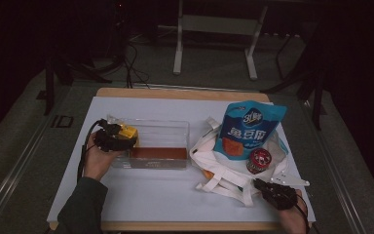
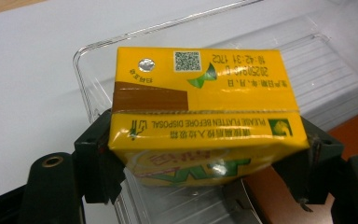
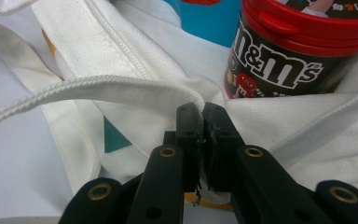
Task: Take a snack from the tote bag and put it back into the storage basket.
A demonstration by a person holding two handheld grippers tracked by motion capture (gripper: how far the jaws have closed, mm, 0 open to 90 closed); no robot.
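While the right gripper point(image 3: 201, 114) is pinching the white tote bag point(image 1: 224, 168) edge, seemingly steadying it, the left gripper point(image 2: 205, 154) is gripping a yellow carton point(image 2: 200, 93) over the clear bin point(image 1: 168, 129), probably unpacking.

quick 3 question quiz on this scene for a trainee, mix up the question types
1. True or false: the left gripper holds a yellow drink carton over the clear tray.
2. What is the right gripper clamped on? A) the blue snack pouch B) the white tote bag C) the candy tub
3. What colour is the candy tub's lid?

Key:
1. True.
2. B, the white tote bag; the blue snack pouch stands in it.
3. Red, on the candy tub.
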